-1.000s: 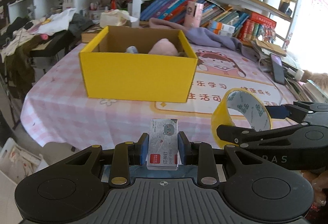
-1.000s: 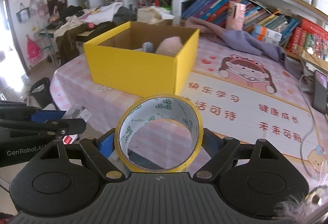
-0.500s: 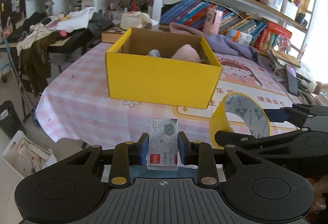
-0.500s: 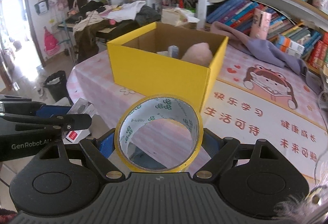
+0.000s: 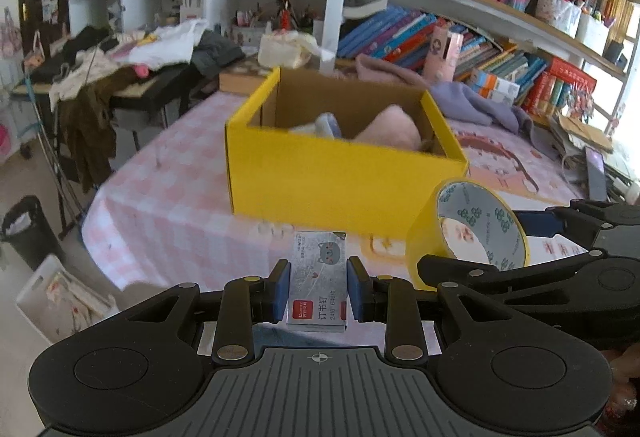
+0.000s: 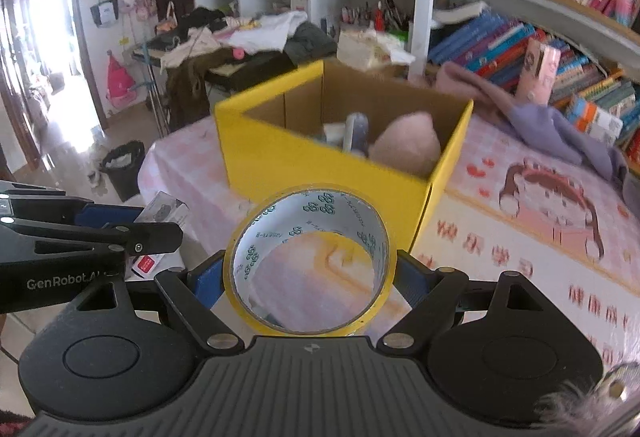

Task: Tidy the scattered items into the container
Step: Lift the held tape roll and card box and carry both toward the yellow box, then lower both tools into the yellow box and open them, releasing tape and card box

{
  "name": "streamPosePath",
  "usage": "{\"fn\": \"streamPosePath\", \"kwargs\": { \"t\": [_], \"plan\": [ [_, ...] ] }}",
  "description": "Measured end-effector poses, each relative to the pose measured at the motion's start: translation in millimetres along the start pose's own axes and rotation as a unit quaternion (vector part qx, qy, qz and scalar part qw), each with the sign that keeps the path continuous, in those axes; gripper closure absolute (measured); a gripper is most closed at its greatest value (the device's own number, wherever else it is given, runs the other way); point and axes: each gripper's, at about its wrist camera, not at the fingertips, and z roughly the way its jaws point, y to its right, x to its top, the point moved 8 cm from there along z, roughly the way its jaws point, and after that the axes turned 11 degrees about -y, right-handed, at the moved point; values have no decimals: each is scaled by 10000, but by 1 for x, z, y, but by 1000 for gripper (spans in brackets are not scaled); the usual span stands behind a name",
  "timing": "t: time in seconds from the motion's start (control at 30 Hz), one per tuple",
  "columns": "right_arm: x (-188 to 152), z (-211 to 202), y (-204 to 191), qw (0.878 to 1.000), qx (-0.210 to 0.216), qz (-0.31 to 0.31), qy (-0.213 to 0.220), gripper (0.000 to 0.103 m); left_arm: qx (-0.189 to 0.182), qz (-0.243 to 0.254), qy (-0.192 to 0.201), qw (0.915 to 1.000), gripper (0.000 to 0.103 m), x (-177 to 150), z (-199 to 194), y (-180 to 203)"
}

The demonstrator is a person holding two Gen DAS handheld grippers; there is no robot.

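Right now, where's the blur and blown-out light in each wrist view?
Left wrist: yellow box motion-smeared, staple box in the left gripper sharp, window at right edge blown out. Right wrist: tablecloth print smeared, tape roll sharp, doorway at left overexposed.

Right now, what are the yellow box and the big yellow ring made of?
The yellow box looks like cardboard: matte yellow outside, plain brown inside, with folded flaps. The tape roll in the right gripper seems to be glossy plastic packing tape on a printed core, probably paper, though that's uncertain.
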Motion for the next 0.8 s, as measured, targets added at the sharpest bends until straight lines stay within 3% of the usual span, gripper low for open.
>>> {"fn": "streamPosePath", "kwargs": {
  "t": [0.27, 0.47, 0.63, 0.8],
  "plan": [
    [51, 2, 30, 9981, 57, -160, 586, 19, -2, -234, 274, 9994, 75, 50, 14, 3],
    [94, 16, 61, 9963, 167, -137, 829, 19, 209, -336, 412, 9984, 75, 88, 29, 1],
    [132, 47, 86, 9975, 257, 41, 660, 19, 534, -156, 298, 9980, 75, 121, 57, 0],
    [171, 81, 100, 9964, 688, 395, 289, 19, 842, 265, 95, 9961, 75, 145, 93, 4]
  ]
}}
